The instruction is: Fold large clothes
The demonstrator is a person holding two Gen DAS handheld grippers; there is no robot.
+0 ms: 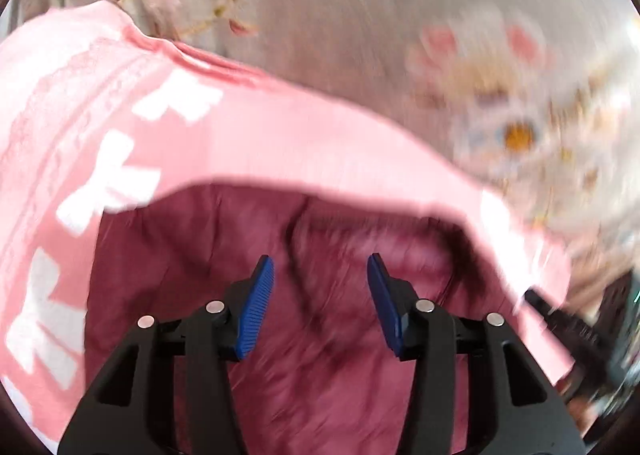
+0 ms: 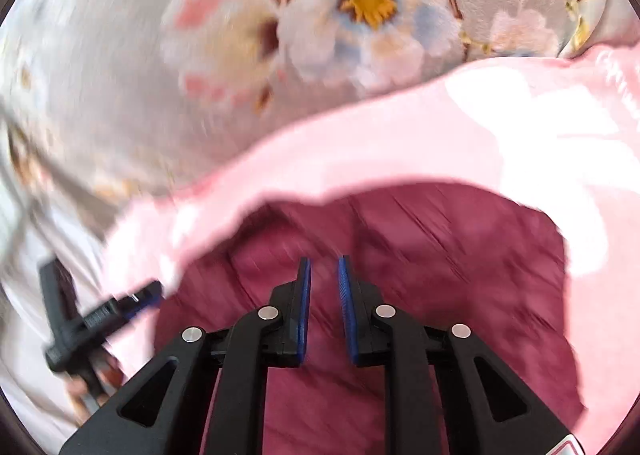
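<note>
Claws [image 1: 321,275] (apart) above pink garment [image 1: 280,143]

Pink garment [image 1: 280,143] on floral bedspread [image 2: 120,95]

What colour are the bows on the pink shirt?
White, on the pink shirt; the bows show best in the left wrist view.

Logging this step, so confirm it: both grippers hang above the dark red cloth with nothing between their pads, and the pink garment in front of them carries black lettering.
One detail is wrong: the lettering on the pink garment is white, not black, as the left wrist view shows. The rest stands: the left gripper and right gripper hang above the dark red cloth with nothing between their pads.
</note>
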